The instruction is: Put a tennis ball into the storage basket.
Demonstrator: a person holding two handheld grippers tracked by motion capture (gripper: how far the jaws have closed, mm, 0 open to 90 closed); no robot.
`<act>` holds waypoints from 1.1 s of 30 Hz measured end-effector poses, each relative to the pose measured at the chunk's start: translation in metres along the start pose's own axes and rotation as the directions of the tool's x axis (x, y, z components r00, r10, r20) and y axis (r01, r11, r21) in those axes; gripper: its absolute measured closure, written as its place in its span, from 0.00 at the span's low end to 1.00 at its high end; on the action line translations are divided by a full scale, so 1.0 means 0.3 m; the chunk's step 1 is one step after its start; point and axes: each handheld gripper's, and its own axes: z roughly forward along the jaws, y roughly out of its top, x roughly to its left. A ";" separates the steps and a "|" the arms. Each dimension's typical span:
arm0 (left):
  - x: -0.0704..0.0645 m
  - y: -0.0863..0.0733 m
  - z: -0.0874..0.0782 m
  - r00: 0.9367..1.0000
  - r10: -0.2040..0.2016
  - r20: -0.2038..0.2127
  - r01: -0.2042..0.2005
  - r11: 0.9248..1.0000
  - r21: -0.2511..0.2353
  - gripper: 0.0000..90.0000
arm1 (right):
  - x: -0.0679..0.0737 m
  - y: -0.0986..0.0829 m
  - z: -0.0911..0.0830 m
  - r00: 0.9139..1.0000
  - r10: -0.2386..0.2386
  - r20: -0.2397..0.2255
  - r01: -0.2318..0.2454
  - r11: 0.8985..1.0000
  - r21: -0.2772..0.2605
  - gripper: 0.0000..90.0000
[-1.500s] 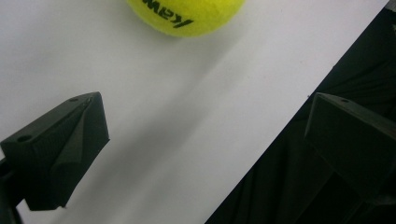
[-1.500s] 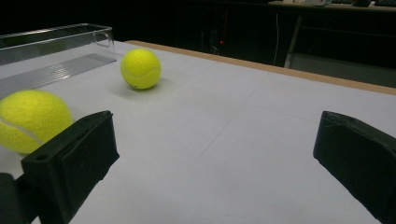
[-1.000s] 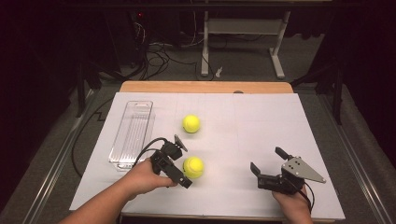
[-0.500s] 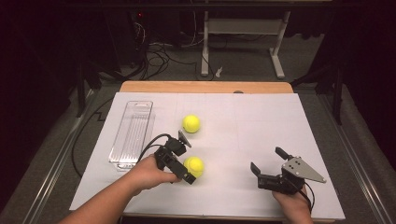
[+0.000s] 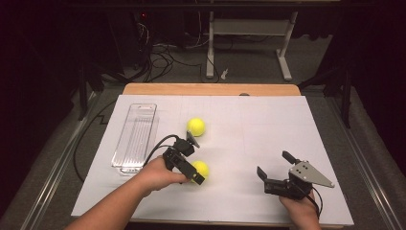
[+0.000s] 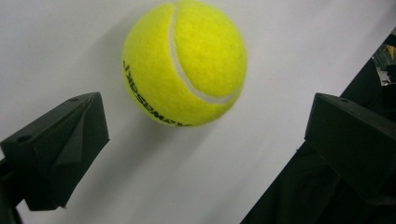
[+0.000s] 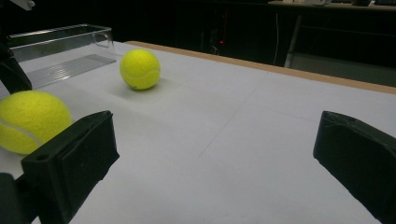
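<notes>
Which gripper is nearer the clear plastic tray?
Left. The left gripper is just right of the clear plastic tray; the right gripper sits far across the table.

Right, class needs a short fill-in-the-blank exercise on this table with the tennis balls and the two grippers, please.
1. The left gripper has its jaws ____ around the near tennis ball, not yet touching it.
2. The number of tennis balls on the white table is ____.
3. The clear plastic tray holds ____ balls.
4. The right gripper grips ____.

Missing words: open; two; no; nothing
</notes>
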 end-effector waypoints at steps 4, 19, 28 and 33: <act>0.004 0.011 0.012 1.000 -0.004 -0.014 0.004 1.000 -0.001 0.01 | 0.001 0.000 0.001 1.000 -0.001 -0.001 0.001 1.000 0.000 0.00; 0.023 0.039 0.055 0.999 -0.020 -0.034 0.021 1.000 0.020 0.01 | 0.002 0.000 0.001 1.000 -0.001 -0.002 0.001 1.000 0.000 0.00; 0.031 0.048 0.073 0.999 -0.022 -0.040 0.023 0.999 0.029 0.03 | 0.002 0.000 0.001 1.000 0.000 -0.003 0.000 1.000 0.000 0.00; 0.028 0.048 0.077 0.999 -0.015 -0.041 0.016 1.000 0.026 0.07 | 0.001 0.000 0.000 1.000 -0.002 -0.002 0.002 1.000 -0.001 0.00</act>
